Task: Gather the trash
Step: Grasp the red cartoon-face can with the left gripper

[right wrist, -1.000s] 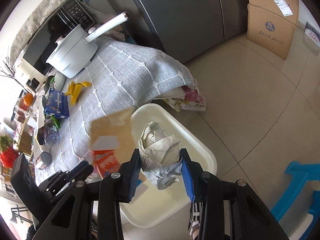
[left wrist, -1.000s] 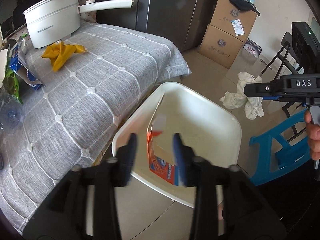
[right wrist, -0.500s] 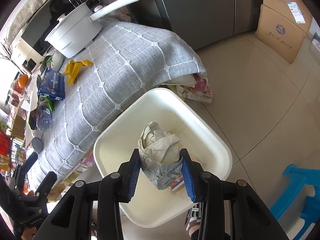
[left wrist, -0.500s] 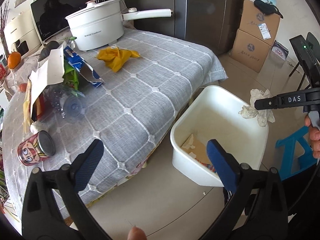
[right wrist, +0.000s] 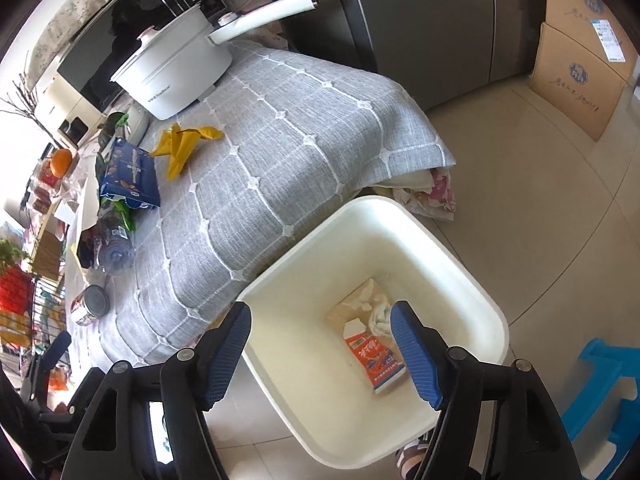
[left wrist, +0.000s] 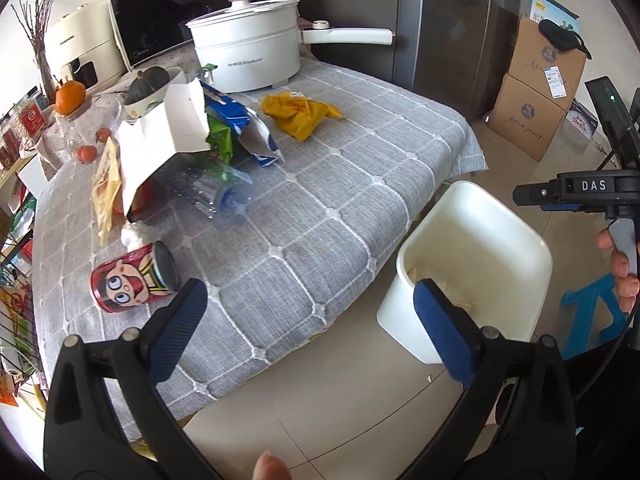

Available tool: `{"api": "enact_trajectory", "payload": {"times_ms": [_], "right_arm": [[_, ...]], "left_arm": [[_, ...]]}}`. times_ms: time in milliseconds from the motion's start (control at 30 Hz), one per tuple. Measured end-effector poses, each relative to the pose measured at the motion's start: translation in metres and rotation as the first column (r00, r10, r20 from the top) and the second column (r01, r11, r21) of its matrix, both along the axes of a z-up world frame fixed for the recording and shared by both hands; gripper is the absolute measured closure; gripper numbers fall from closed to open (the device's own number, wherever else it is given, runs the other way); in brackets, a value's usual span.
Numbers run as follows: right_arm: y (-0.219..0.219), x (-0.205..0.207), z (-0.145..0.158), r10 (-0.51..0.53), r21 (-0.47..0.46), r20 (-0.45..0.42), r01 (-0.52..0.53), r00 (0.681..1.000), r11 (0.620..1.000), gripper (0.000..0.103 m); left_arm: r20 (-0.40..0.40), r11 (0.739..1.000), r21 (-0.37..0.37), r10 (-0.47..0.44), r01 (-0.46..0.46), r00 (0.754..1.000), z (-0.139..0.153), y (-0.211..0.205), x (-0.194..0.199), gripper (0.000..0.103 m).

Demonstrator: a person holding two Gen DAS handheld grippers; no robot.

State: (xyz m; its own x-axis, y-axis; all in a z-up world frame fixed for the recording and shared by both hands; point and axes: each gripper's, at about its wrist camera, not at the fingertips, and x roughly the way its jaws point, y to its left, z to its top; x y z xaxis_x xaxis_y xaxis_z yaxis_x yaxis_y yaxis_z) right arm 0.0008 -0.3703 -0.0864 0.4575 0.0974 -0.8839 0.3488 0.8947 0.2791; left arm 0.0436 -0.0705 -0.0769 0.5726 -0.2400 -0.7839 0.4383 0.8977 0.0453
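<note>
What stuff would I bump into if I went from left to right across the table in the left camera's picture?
Red cartoon can → crushed clear bottle → yellow wrapper → then, off the table's edge, the white bin on the floor.

white pot, microwave, cardboard boxes, blue stool

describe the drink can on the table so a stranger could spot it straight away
On the grey quilted tablecloth, look at the near corner, far from the white pot. The can lies on its side by itself: red, with a big-eyed cartoon face, unlike the clear bottle nearby.
</note>
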Motion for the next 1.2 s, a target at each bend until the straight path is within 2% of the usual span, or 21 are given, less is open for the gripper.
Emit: {"api": "enact_trajectory", "payload": {"times_ms": [267,467,567,633,800,967,1133,1200], "right_arm": [[0.037,0.015,0.013,0.075,-0.042,0.023,-0.074,0.997,0.996,0.023],[0.068,0.028,0.024,0.142,-0.047,0.051,-0.140,0.989,0.989,0.021],[0.082,0.036,0.028,0.169,-0.058,0.059,-0.165,0.984,0.984,0.021],[0.091,0.040,0.029,0.182,-0.063,0.059,-0.178,0.982,0.982,0.021],[0.104,0.047,0.027,0.198,-0.060,0.054,-0.195,0.979,0.979,0.021],[0.107,0.050,0.022,0.193,-0.065,0.040,-0.190,0.980,0.980,0.021],[0.108,0.052,0.017,0.186,-0.064,0.029,-0.184,0.982,0.981,0.021],[0.109,0.052,0.015,0.185,-0.062,0.027,-0.183,0.982,0.981,0.021]], "left_arm": [[-0.024,0.986,-0.042,0.161,-0.162,0.987,0.007,0.068,0.025,0.001],[-0.065,0.958,-0.074,0.274,-0.278,0.960,-0.010,0.114,0.046,0.001],[-0.129,0.944,-0.068,0.312,-0.322,0.941,-0.027,0.122,0.060,0.001],[-0.127,0.936,-0.079,0.332,-0.344,0.934,-0.031,0.127,0.068,0.001],[-0.112,0.941,-0.018,0.334,-0.338,0.936,-0.046,0.119,0.086,0.001],[-0.141,0.930,0.023,0.367,-0.367,0.919,-0.062,0.119,0.101,0.001],[-0.154,0.914,0.003,0.402,-0.406,0.903,-0.064,0.125,0.106,0.001],[-0.158,0.915,-0.015,0.396,-0.404,0.904,-0.063,0.126,0.105,0.006]]}}
